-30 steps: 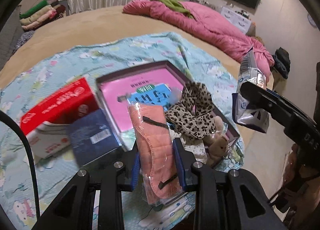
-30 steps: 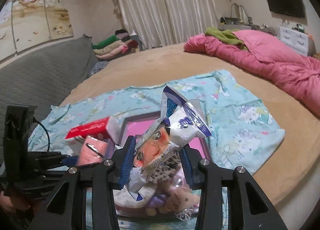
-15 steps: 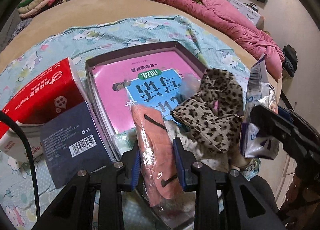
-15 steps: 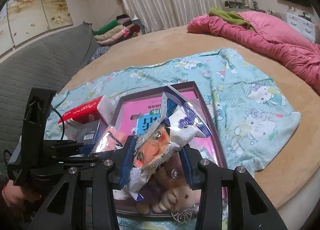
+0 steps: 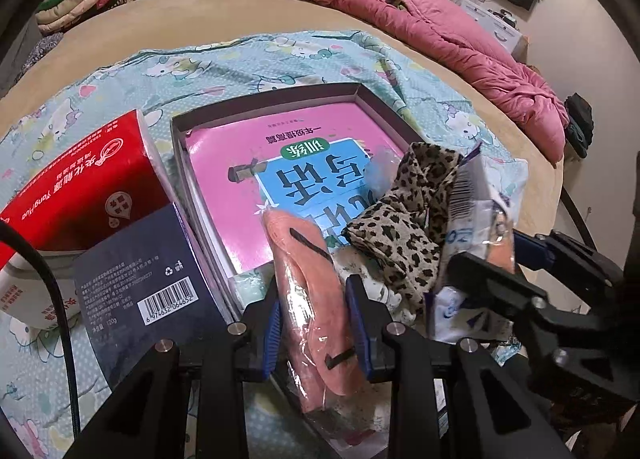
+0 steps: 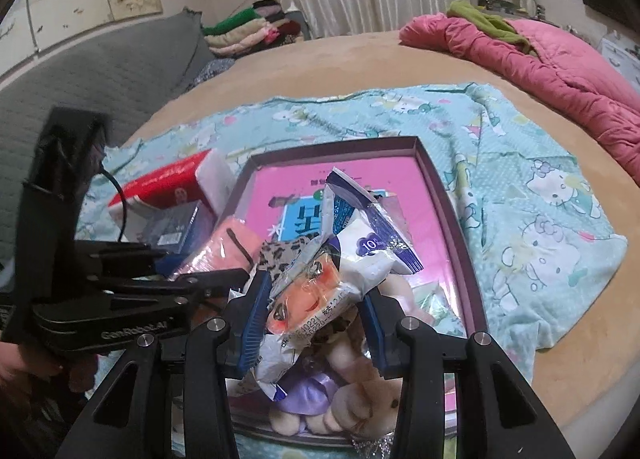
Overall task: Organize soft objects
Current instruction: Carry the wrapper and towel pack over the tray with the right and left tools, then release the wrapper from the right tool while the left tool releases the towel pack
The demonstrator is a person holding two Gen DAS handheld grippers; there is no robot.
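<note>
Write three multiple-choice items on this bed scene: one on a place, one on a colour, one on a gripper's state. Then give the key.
1. Where does the leopard-print cloth lie?
A. in the purple tray
B. on the pink quilt
C. on the red tissue pack

2. What colour is the big book in the tray?
A. green
B. pink with a blue panel
C. grey

3. What is the left gripper doing?
A. hanging open
B. shut on the dark blue box
C. shut on the bagged pink item

Key: 1 A, the cloth rests on the book inside the tray's walls. 2 B, the cover shows pink around a blue panel. 3 C, both blue pads press the bag's sides.
</note>
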